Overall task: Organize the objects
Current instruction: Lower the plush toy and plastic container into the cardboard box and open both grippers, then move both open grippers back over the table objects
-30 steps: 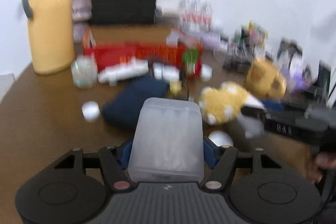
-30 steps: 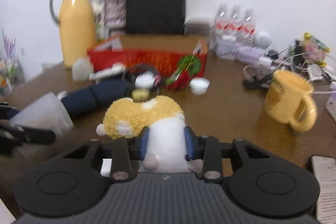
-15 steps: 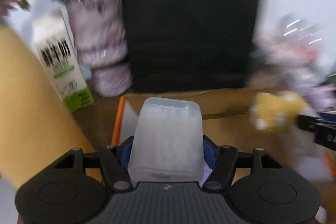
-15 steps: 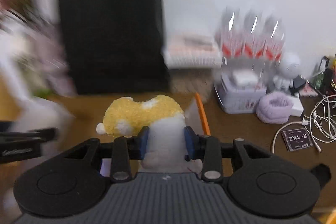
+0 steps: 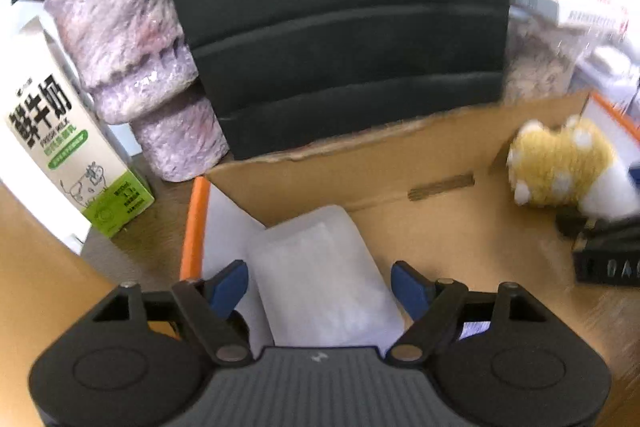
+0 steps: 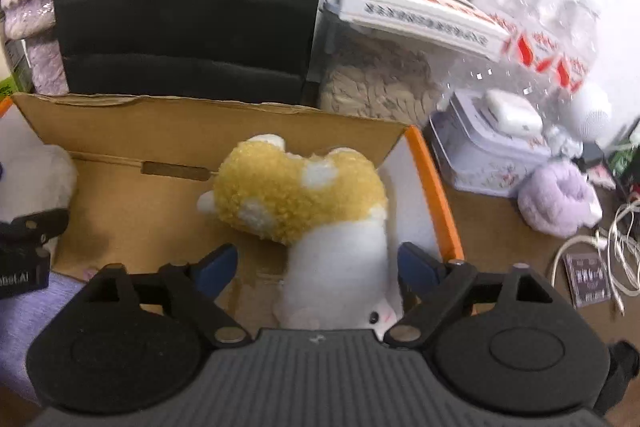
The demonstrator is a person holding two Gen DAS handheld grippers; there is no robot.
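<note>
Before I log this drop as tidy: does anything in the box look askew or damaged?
The brown cardboard box has a ragged, torn back rim. The yellow-and-white plush toy lies tilted against its right wall, and the frosted translucent plastic container sits askew at the left.

Two wrist views, both close above one cardboard box (image 5: 400,163), angled down.
Left view looks into the box's left part; right view into its right part. Shared: box back wall, black bag (image 6: 180,7) behind, yellow plush toy (image 6: 296,199), each other's gripper at the frame edge.
</note>
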